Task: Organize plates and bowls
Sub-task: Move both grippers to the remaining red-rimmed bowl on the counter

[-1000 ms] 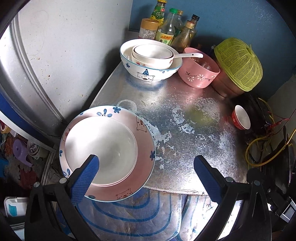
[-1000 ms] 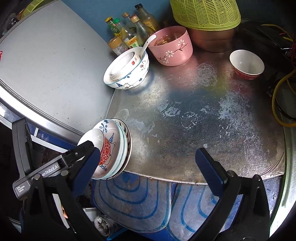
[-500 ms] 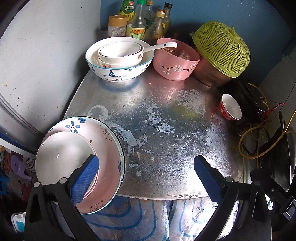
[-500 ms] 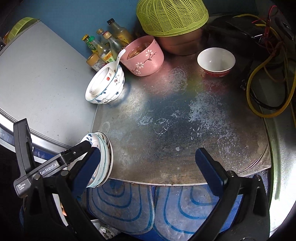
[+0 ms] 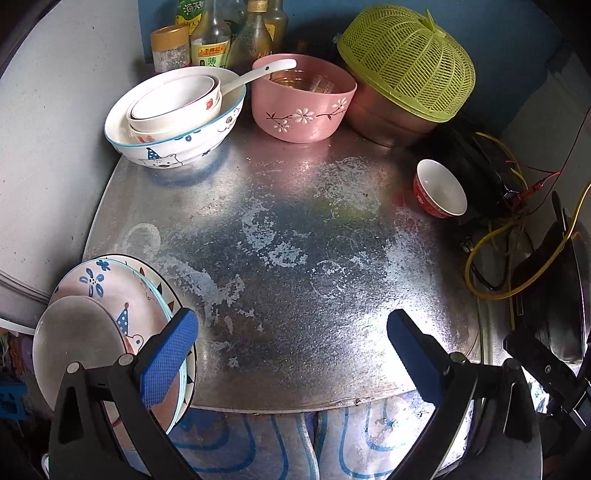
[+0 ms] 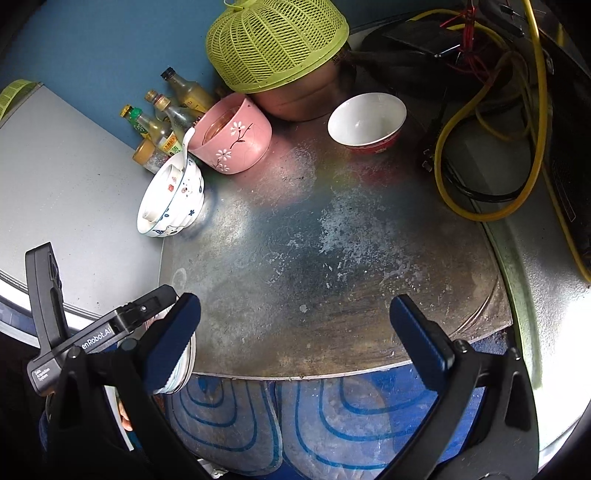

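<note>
A stack of plates (image 5: 103,306), a small white plate on pink plates with blue flowers, shows at the metal table's (image 5: 295,240) front left corner. It looks tilted, and its support is hidden. My left gripper (image 5: 291,321) is open, its left finger overlapping the stack's rim. My right gripper (image 6: 293,306) is open too, with the plates' rim (image 6: 186,363) just behind its left finger. A large white bowl (image 5: 177,147) holding smaller bowls and a spoon stands at the back left. Beside it is a pink bowl (image 5: 303,110). A small red bowl (image 5: 439,188) stands at the right.
Sauce bottles (image 5: 214,33) line the blue back wall. A green basket (image 5: 406,62) covers a metal pot at the back right. Yellow cable (image 5: 517,258) and dark gear crowd the right edge. A grey appliance side (image 5: 55,129) borders the left. The left gripper's body (image 6: 103,332) shows in the right wrist view.
Both cameras have swung right and closer over the table. The plate stack now sits further left in view and looks more on edge. Both grippers stay open.
</note>
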Demonstrator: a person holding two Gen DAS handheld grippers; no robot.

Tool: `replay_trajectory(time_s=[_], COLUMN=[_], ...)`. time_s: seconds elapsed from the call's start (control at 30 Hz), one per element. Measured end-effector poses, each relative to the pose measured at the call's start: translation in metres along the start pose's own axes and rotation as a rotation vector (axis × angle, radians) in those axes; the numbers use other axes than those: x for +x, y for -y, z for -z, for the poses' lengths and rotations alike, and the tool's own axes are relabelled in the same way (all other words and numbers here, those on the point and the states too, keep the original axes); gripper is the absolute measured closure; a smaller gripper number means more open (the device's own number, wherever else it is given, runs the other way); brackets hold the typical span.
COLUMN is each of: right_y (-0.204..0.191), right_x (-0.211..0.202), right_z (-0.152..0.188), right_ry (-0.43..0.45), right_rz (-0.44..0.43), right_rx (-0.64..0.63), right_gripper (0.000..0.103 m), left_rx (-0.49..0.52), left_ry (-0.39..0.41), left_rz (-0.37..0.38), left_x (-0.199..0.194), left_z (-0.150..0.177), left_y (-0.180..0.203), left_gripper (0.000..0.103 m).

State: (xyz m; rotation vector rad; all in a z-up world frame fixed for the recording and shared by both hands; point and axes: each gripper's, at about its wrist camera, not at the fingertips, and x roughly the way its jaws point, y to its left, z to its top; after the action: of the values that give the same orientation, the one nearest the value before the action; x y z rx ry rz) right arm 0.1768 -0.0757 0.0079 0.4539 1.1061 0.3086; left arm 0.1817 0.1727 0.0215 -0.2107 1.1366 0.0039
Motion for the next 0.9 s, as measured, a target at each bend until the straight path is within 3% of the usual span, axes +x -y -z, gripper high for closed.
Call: replay_trajectory(time_s=[0.9], right_y=[0.057], right_x=[0.022], right_z=[-0.034], right_ry=[-0.015], right_rz=[0.168], right_rx=[0.113], right_gripper=[0.0], left_rx=[0.09], left_ry=[-0.142], left_rz=[0.135], left_x=[0.085], left_z=[-0.042], left_y=[0.055], left_gripper=[0.001])
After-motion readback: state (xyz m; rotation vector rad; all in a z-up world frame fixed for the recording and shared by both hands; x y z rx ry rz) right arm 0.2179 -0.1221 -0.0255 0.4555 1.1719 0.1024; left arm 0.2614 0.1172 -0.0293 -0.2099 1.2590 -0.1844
